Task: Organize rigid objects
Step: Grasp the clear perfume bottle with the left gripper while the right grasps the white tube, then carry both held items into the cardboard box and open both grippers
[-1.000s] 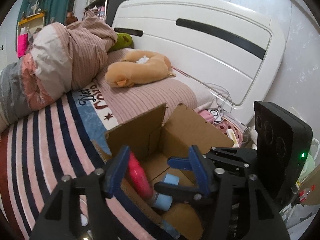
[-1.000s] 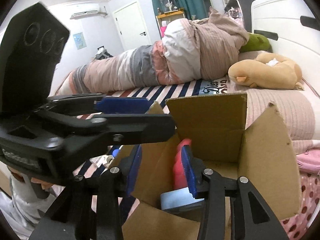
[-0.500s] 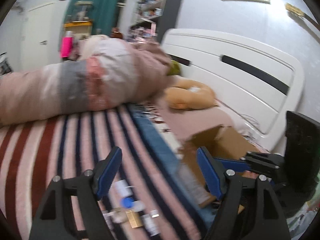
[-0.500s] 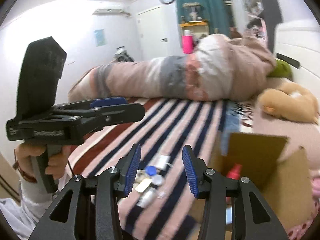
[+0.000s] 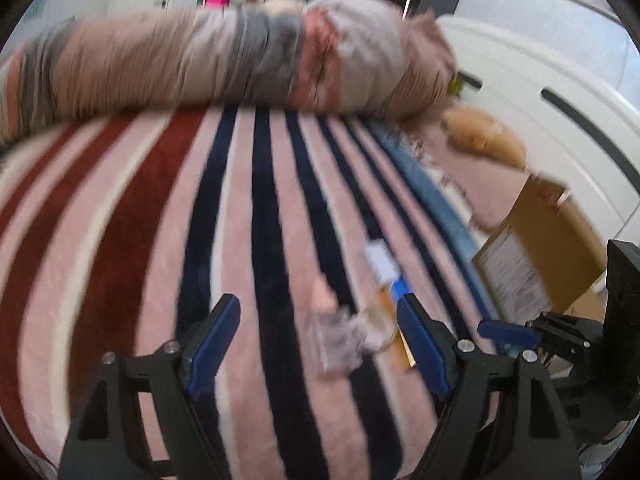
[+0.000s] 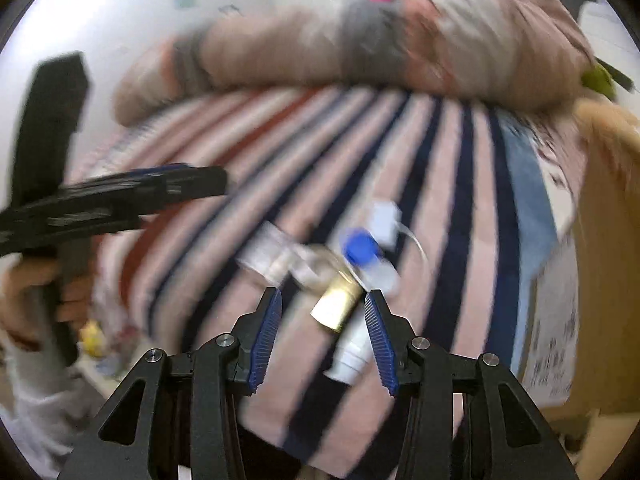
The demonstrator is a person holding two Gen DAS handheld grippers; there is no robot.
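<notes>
Judging by the bed [image 5: 248, 208], you have most left: both grippers, left [image 5: 316, 344] and right [image 6: 322, 334], gape empty over bottles [image 6: 340, 308] lying beside the box [image 5: 552, 240].

Shiny gold metallic cap [image 6: 338, 307], plush blanket [image 5: 120, 220]

Two grippers: the left gripper [image 5: 316, 344] and the right gripper [image 6: 322, 334]. One cardboard box [image 5: 560, 236]. One striped blanket [image 5: 260, 208], one rolled duvet [image 5: 224, 68], one plush toy [image 5: 486, 138]. On the bed, one gold cap [image 6: 336, 306], one blue-capped bottle [image 6: 362, 248], one white tube [image 6: 354, 354], one white charger [image 6: 384, 218] (blur hides any further small items).
</notes>
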